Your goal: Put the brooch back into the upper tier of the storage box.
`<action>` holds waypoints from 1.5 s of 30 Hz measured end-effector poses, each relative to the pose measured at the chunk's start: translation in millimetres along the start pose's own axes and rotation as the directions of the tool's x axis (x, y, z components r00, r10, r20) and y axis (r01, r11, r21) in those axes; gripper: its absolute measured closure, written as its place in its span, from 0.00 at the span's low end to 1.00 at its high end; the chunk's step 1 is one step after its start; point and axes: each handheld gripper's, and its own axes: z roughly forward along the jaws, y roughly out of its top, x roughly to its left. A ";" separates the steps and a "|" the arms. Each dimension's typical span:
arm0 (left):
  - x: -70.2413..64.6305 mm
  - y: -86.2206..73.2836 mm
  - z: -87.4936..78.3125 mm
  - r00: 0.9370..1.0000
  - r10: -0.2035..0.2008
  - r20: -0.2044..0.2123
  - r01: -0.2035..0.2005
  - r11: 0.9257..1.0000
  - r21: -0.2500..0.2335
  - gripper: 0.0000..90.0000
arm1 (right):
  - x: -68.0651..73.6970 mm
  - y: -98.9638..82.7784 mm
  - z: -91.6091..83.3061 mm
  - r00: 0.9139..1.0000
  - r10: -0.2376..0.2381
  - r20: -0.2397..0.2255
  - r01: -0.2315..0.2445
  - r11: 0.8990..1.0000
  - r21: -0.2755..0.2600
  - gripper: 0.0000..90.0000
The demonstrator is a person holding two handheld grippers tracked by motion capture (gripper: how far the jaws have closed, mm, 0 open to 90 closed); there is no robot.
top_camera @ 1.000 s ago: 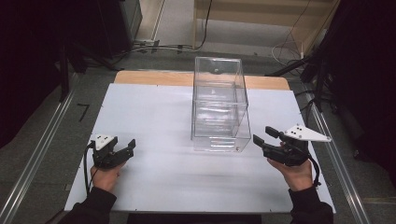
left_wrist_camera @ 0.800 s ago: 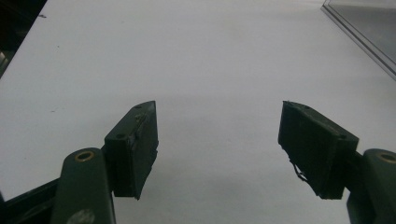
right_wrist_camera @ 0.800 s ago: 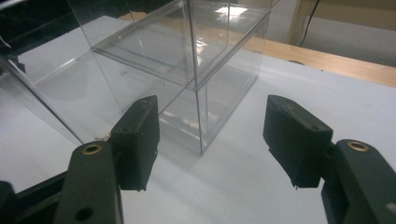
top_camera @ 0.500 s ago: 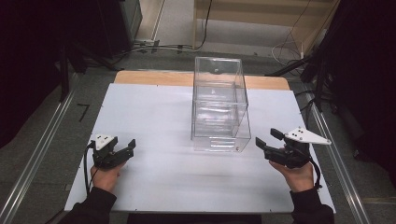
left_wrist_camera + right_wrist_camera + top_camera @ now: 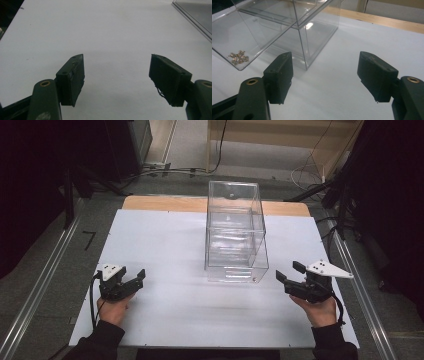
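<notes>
Both matte black claws, left claw [image 5: 131,281] and right claw [image 5: 289,272], gape wide, empty, flanking a clear boxy plastic case [image 5: 235,232].

A white sheet [image 5: 165,245] covers the table, whose bare wooden edge [image 5: 165,203] shows along the far side. Grey carpeted floor [image 5: 55,265] surrounds it, with metal rails [image 5: 37,285] running along both sides. Beyond the table stands light wooden furniture [image 5: 330,140], and black cables [image 5: 165,170] trail over the floor there. Dark curtains or equipment [image 5: 35,175] close in left and right, and the light falls evenly from above
</notes>
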 end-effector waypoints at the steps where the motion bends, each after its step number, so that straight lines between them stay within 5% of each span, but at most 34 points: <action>1: 0.1 0.0 0.0 1.000 0.000 0.000 0.000 1.000 0.000 0.33 | -0.8 -1.2 0.2 1.000 0.003 0.006 -0.003 1.000 0.004 0.30; 45: 0.0 0.1 -0.7 1.000 0.002 -0.001 -0.002 1.000 -0.001 0.33 | -38.0 -42.1 -4.1 0.991 0.060 0.123 -0.070 0.995 0.074 0.30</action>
